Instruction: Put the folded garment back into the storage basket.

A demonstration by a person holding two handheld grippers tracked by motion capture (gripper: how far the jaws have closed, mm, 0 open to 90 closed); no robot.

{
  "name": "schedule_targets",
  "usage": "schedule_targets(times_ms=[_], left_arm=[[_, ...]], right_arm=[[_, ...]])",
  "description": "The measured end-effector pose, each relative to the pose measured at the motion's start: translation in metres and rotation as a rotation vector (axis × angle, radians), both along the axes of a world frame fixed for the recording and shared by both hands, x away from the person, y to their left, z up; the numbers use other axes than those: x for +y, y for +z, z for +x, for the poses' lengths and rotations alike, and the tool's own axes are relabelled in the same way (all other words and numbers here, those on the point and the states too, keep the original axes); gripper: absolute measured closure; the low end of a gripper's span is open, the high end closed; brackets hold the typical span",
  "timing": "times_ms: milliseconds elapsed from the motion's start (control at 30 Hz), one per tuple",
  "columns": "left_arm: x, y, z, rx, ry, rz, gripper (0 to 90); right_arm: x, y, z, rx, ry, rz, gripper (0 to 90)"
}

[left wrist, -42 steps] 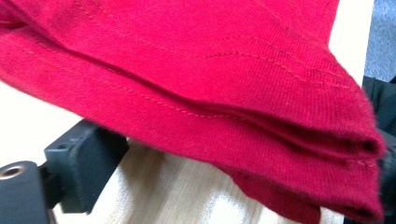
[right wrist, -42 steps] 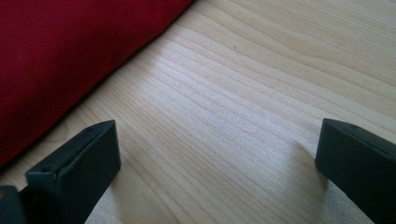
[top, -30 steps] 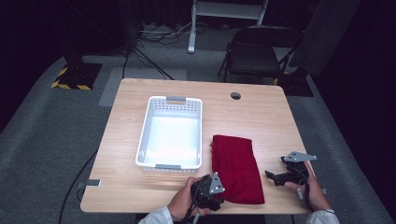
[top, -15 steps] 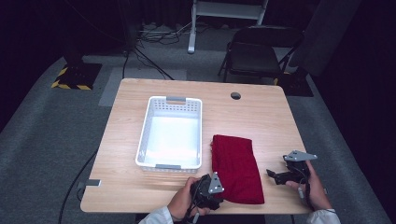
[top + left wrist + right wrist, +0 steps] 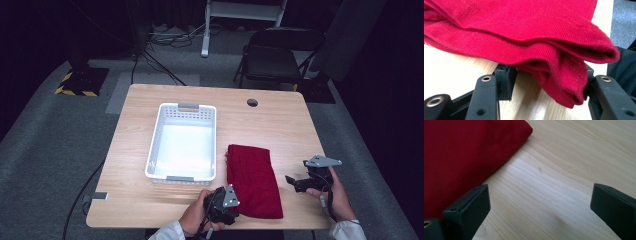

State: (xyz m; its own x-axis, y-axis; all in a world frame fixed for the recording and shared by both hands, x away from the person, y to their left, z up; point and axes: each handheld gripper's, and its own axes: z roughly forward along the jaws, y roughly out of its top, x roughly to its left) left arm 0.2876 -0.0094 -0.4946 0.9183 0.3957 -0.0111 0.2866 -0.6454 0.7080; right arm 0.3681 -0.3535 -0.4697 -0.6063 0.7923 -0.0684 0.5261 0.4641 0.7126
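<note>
The folded red cloth lay flat on the desk, just right of the white basket, with its long axis running from the near edge away toward the far side. The left claw was at the cloth's near left corner, low against the wood. In the left gripper view the layered corner of the cloth sat between its jaws, the right one against the fabric and the left one with a gap beside it, so they stood part-way in around the corner and I could not tell whether they had bitten. They had just been closing a little. The right claw hung off the cloth's right long edge, near but apart, its jaws spread wide over bare wood with the red edge to one side. The left hand was plainly the nearer; I judged the right would have to travel sideways toward the edge to match it.
</note>
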Motion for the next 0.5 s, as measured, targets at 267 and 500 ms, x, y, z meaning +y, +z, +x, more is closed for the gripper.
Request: schedule_targets(times_ms=[267,500], left_arm=[[0.000,0.000,0.000,-0.003,0.000,-0.004,47.0],[0.000,0.000,0.000,-0.003,-0.001,-0.005,47.0]], right_arm=[[0.016,0.013,0.010,-0.023,0.042,0.003,2.9],[0.028,0.017,0.017,-0.024,0.067,-0.008,2.8]])
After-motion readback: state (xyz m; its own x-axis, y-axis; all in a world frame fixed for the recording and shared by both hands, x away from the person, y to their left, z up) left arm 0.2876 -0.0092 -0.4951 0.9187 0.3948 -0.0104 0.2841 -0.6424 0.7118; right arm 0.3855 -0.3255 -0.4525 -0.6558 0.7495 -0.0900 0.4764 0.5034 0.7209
